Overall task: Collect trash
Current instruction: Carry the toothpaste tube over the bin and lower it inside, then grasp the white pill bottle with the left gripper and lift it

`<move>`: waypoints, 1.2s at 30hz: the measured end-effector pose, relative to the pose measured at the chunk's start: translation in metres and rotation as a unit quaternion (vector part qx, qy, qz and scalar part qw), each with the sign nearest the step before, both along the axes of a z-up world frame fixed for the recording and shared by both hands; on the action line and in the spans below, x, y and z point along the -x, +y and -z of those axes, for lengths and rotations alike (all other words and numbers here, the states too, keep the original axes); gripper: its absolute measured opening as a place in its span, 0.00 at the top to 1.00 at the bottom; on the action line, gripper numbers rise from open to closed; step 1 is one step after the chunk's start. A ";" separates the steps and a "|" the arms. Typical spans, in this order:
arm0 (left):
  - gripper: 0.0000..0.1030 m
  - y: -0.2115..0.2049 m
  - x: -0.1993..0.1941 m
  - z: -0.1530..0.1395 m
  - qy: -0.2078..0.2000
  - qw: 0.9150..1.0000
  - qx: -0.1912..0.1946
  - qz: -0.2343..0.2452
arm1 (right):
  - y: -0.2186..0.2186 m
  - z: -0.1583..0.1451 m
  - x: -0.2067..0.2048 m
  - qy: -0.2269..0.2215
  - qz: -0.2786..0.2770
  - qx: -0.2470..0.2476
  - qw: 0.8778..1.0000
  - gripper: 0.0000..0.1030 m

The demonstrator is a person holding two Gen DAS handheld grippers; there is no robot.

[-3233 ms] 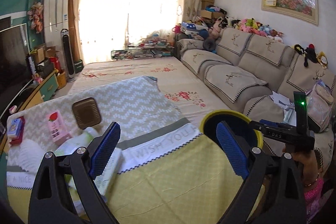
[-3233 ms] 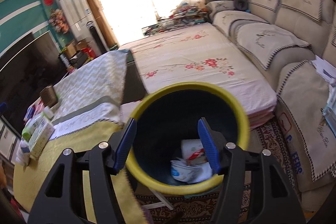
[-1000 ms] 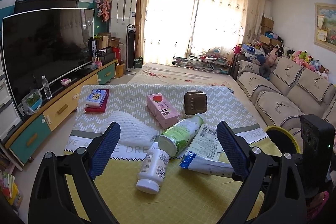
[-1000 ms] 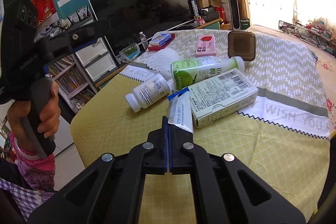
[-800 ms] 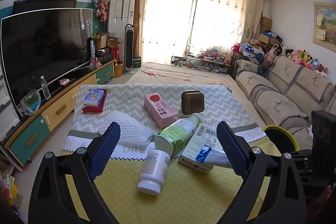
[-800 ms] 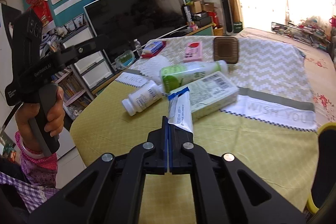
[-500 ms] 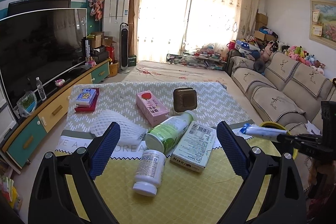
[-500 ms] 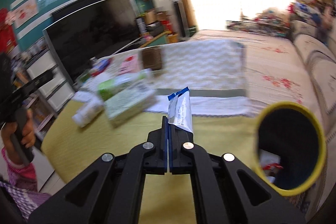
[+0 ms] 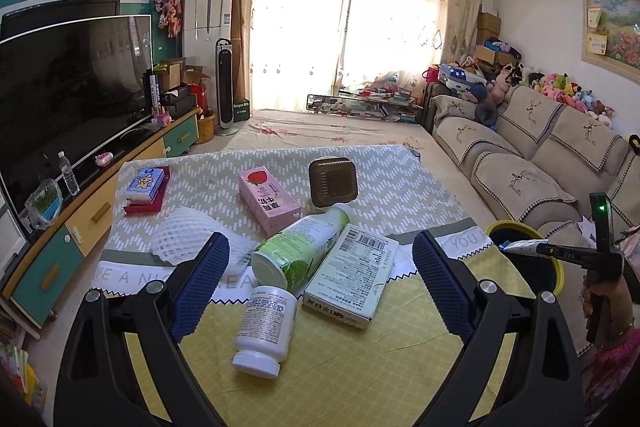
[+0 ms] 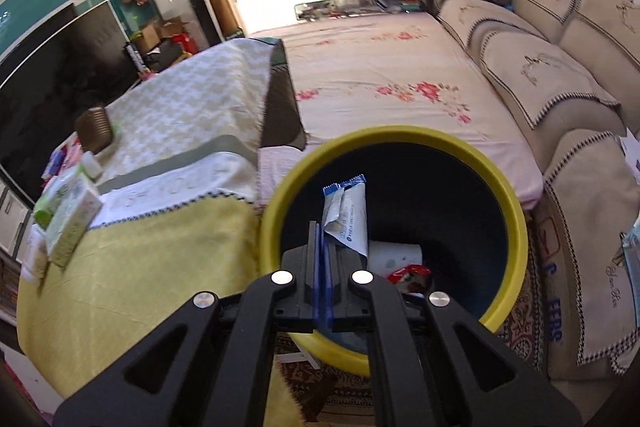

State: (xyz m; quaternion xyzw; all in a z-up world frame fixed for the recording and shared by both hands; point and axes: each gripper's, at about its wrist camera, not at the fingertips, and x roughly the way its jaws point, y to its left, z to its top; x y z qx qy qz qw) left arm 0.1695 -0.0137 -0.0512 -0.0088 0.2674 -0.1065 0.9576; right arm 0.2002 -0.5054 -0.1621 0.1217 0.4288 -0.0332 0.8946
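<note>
The tablecloth (image 9: 168, 273) border reads "VE A NI… REA" on the left and "YOU" near the right edge. The right gripper (image 9: 568, 254) body bears "DAS". Carton and bottle print is too small to read.

The left wrist view looks forward between the wide-set fingers of the left gripper (image 9: 320, 279), low over the near end of the table (image 9: 352, 367), facing the window and sofa. The right wrist view looks steeply down along the right gripper (image 10: 320, 243), close above the yellow-rimmed bin (image 10: 516, 227) beside the table. Both views share the table's yellow cloth edge, the bin (image 9: 558, 273), the green-and-white carton (image 9: 352, 279) (image 10: 72, 223) and the sofa.
</note>
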 end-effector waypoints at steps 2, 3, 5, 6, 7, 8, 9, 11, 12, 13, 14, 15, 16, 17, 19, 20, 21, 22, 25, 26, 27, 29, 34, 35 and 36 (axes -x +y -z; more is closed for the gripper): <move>0.11 -0.001 -0.002 0.001 0.002 1.000 -0.001 0.002 | -0.001 0.006 -0.003 0.014 0.006 0.008 1.000 0.87; 0.11 -0.002 -0.003 0.002 0.003 1.000 -0.001 0.003 | -0.003 0.006 -0.004 0.013 0.012 0.012 1.000 0.80; 0.11 -0.004 -0.005 0.003 0.006 1.000 -0.002 0.006 | -0.004 0.006 -0.003 0.017 0.015 0.024 0.999 0.74; 0.11 -0.005 -0.006 0.004 0.007 1.000 -0.002 0.007 | -0.004 0.006 -0.004 0.017 0.015 0.023 0.999 0.72; 0.11 -0.006 -0.007 0.005 0.008 1.000 -0.003 0.008 | -0.006 0.006 -0.003 0.016 0.016 0.020 1.000 0.71; 0.11 -0.007 -0.008 0.005 0.009 1.000 -0.002 0.009 | -0.007 0.005 -0.002 0.017 0.015 0.020 1.000 0.70; 0.11 -0.007 -0.009 0.006 0.010 1.000 -0.002 0.010 | -0.007 0.004 -0.002 0.018 0.012 0.017 1.000 0.68; 0.11 -0.007 -0.010 0.007 0.011 1.000 -0.001 0.011 | -0.008 0.004 -0.002 0.026 0.006 0.016 1.000 0.56; 0.11 -0.007 -0.010 0.008 0.012 1.000 0.000 0.011 | -0.006 0.006 -0.004 0.041 0.001 0.026 0.999 0.46; 0.11 -0.006 -0.012 0.009 0.013 1.000 0.000 0.012 | -0.002 0.006 -0.004 0.046 -0.006 0.032 0.998 0.45; 0.11 -0.006 -0.012 0.010 0.014 1.000 0.000 0.012 | -0.003 0.004 -0.003 0.035 -0.012 0.017 0.999 0.44; 0.11 -0.005 -0.012 0.010 0.014 1.000 0.001 0.011 | -0.006 0.003 -0.002 0.026 -0.011 -0.005 1.000 0.42; 0.11 -0.004 -0.012 0.011 0.015 1.000 0.002 0.011 | -0.005 0.005 -0.003 0.037 -0.003 0.012 0.999 0.42; 0.11 -0.004 -0.013 0.011 0.015 1.000 0.003 0.011 | -0.002 0.010 -0.006 0.058 -0.010 0.032 0.998 0.41; 0.11 -0.003 -0.012 0.011 0.016 1.000 0.004 0.011 | -0.004 0.013 -0.007 0.050 -0.065 -0.085 0.993 0.43; 0.11 -0.002 -0.012 0.011 0.016 1.000 0.004 0.011 | -0.005 0.012 -0.006 0.041 -0.062 -0.100 0.992 0.42; 0.11 -0.003 -0.012 0.011 0.016 1.000 0.003 0.010 | -0.004 0.011 -0.007 0.052 -0.023 -0.035 0.998 0.39; 0.11 -0.002 -0.012 0.011 0.016 1.000 0.004 0.010 | -0.006 0.012 -0.009 0.061 -0.009 -0.015 0.998 0.39; 0.11 -0.001 -0.012 0.012 0.016 1.000 0.003 0.010 | -0.018 0.009 -0.006 0.034 -0.040 -0.145 0.988 0.39; 0.11 -0.001 -0.012 0.012 0.016 1.000 0.001 0.009 | -0.016 0.003 -0.004 0.033 -0.014 -0.091 0.995 0.35; 0.11 0.000 -0.013 0.013 0.016 1.000 0.000 0.008 | -0.014 -0.002 -0.003 0.032 0.008 -0.043 0.999 0.32; 0.11 0.001 -0.014 0.014 0.019 1.000 0.002 0.005 | -0.015 -0.004 -0.001 0.023 0.001 -0.075 0.997 0.32; 0.11 0.006 -0.021 0.025 0.041 0.999 0.000 0.004 | 0.001 -0.008 0.002 0.020 -0.002 -0.039 0.999 0.30; 0.11 0.007 -0.022 0.029 0.045 0.999 -0.006 0.000 | 0.004 -0.008 0.001 0.019 -0.008 -0.050 0.999 0.30; 0.11 0.008 -0.024 0.032 0.049 0.999 -0.012 -0.004 | 0.004 -0.007 0.002 0.018 -0.013 -0.056 0.998 0.30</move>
